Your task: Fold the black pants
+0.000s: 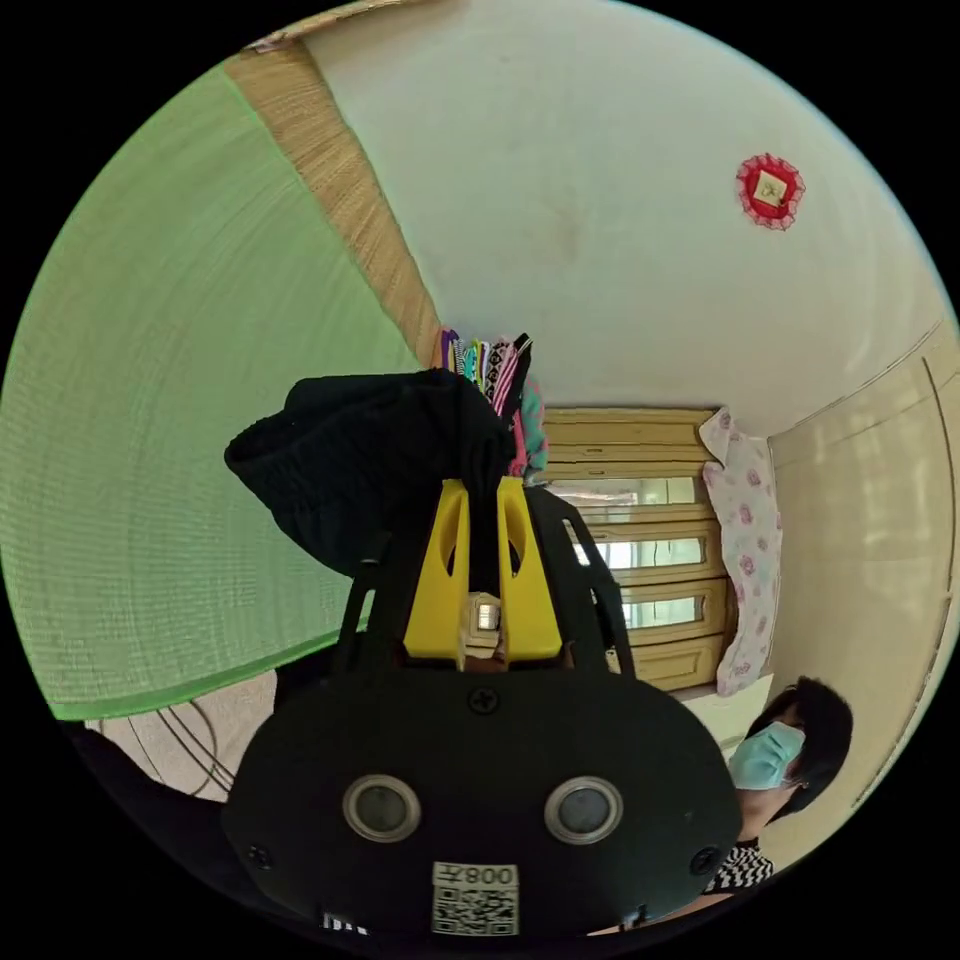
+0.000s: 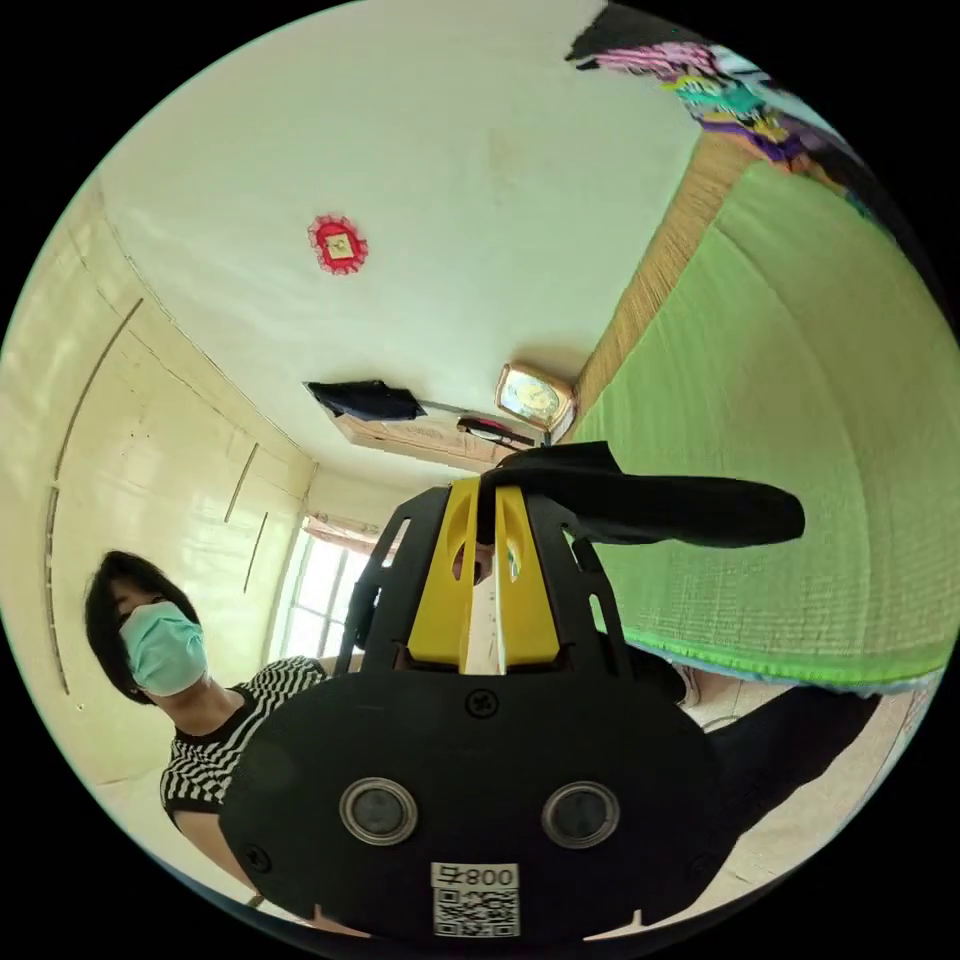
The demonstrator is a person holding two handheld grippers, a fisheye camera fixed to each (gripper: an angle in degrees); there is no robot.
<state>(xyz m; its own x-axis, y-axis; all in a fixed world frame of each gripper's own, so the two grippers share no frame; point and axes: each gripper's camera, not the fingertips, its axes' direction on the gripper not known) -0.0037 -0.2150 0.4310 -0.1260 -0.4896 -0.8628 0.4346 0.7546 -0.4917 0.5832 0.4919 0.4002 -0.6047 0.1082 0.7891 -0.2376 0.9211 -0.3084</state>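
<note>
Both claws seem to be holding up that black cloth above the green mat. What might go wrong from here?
The left claw pinches a thick bunch of the black pants, so a layer could slip free. The right claw holds what looks like a thin edge of the pants; that grip might let go. Lifted off the green mat, the cloth could land creased.

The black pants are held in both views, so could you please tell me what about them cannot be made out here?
- Left gripper view: the left claw covers the lower part of the black pants, so their full shape is hidden.
- Right gripper view: the right claw hides the pinched edge of the fabric; fold state unclear.
</note>
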